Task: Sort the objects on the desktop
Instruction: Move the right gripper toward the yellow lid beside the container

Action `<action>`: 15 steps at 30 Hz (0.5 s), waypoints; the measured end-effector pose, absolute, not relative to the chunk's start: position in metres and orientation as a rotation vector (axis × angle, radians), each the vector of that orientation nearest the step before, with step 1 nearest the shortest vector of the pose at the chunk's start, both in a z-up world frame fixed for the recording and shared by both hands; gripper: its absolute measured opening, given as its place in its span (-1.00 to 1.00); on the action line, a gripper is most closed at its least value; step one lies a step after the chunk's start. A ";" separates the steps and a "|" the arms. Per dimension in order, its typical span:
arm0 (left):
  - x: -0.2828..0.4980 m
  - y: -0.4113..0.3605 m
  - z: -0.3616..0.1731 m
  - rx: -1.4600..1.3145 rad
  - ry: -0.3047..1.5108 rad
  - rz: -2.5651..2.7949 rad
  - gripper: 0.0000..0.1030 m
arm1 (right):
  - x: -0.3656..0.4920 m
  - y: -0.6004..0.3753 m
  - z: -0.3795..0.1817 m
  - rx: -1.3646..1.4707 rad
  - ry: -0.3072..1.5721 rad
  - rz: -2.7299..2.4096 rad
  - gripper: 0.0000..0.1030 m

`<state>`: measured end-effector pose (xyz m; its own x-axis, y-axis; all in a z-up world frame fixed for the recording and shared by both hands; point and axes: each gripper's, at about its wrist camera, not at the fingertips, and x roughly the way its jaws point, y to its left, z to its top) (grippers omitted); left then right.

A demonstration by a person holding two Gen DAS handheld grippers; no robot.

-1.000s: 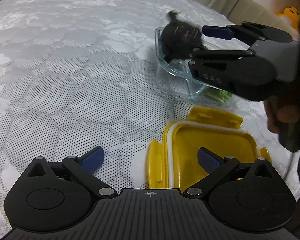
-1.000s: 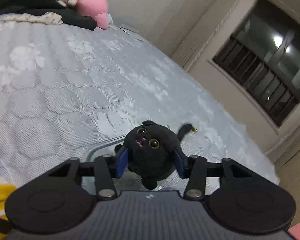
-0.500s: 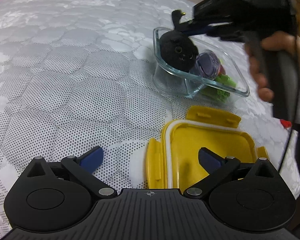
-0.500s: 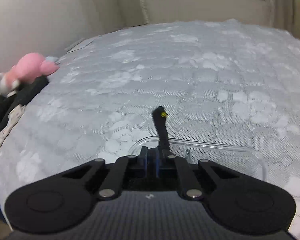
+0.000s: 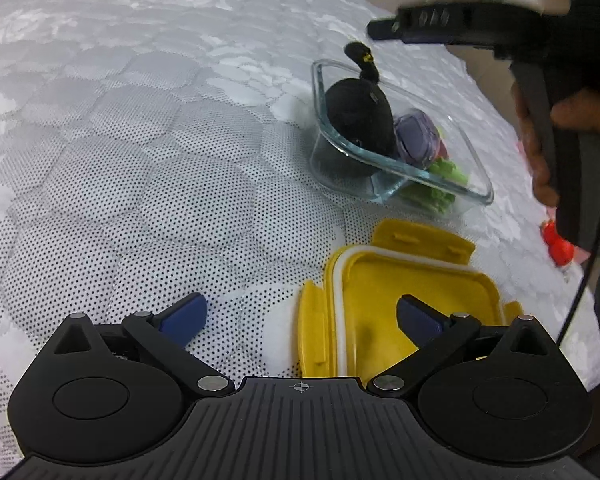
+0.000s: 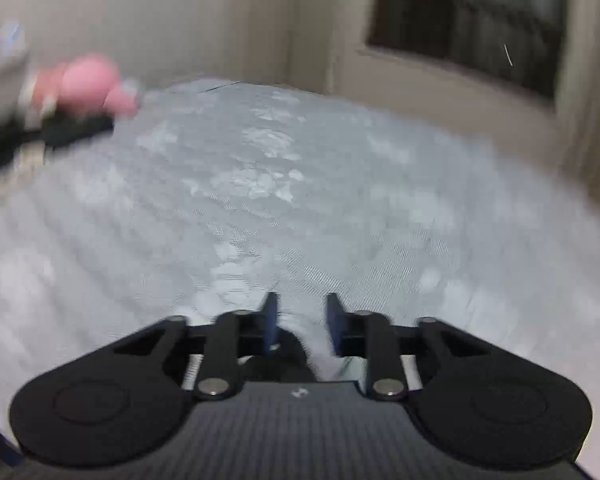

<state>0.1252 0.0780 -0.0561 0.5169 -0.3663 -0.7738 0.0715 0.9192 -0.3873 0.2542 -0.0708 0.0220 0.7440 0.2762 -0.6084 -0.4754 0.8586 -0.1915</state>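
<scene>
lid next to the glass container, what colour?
Yellow lid, with a white seal along its rim; clearest in the left wrist view.

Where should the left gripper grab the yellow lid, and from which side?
Take the yellow lid by its near-left rim, coming down from above. It lies flat and upturned on the bed, and its raised rim is thin enough to pinch. The left gripper already hangs open over that edge.

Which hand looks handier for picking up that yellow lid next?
Probably left: the left gripper hangs open right over the yellow lid, while the right gripper, empty and opening, is raised beyond the glass container.
</scene>
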 end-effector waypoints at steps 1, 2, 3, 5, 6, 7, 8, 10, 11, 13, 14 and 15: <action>0.126 0.080 -0.056 -0.340 0.996 -0.272 1.00 | 0.254 -0.065 0.020 -0.388 0.606 0.432 -0.36; 0.126 0.082 -0.057 -0.345 0.994 -0.275 1.00 | 0.255 -0.061 0.017 -0.396 0.612 0.436 -0.39; 0.126 0.082 -0.057 -0.346 0.994 -0.277 1.00 | 0.257 -0.057 0.015 -0.398 0.617 0.438 -0.45; 0.127 0.083 -0.057 -0.343 0.993 -0.284 1.00 | 0.270 -0.054 0.007 -0.365 0.686 0.403 -0.81; 0.126 0.083 -0.057 -0.341 0.992 -0.288 1.00 | 0.277 -0.053 0.003 -0.347 0.723 0.383 -0.87; 0.126 0.084 -0.057 -0.339 0.991 -0.292 1.00 | 0.284 -0.052 -0.001 -0.328 0.760 0.363 -0.87; 0.126 0.084 -0.057 -0.337 0.990 -0.297 1.00 | 0.291 -0.051 -0.006 -0.309 0.797 0.342 -0.87; 0.127 0.085 -0.058 -0.342 0.990 -0.299 1.00 | 0.300 -0.053 -0.009 -0.267 0.838 0.330 -0.87; 0.127 0.086 -0.058 -0.343 0.990 -0.298 1.00 | 0.304 -0.055 -0.011 -0.246 0.857 0.325 -0.87; 0.128 0.086 -0.058 -0.344 0.990 -0.298 1.00 | 0.305 -0.059 -0.009 -0.221 0.860 0.332 -0.84; 0.128 0.086 -0.057 -0.344 0.988 -0.299 1.00 | 0.303 -0.066 -0.005 -0.198 0.848 0.337 -0.78; 0.127 0.086 -0.057 -0.344 0.987 -0.300 1.00 | 0.294 -0.077 0.006 -0.161 0.815 0.344 -0.61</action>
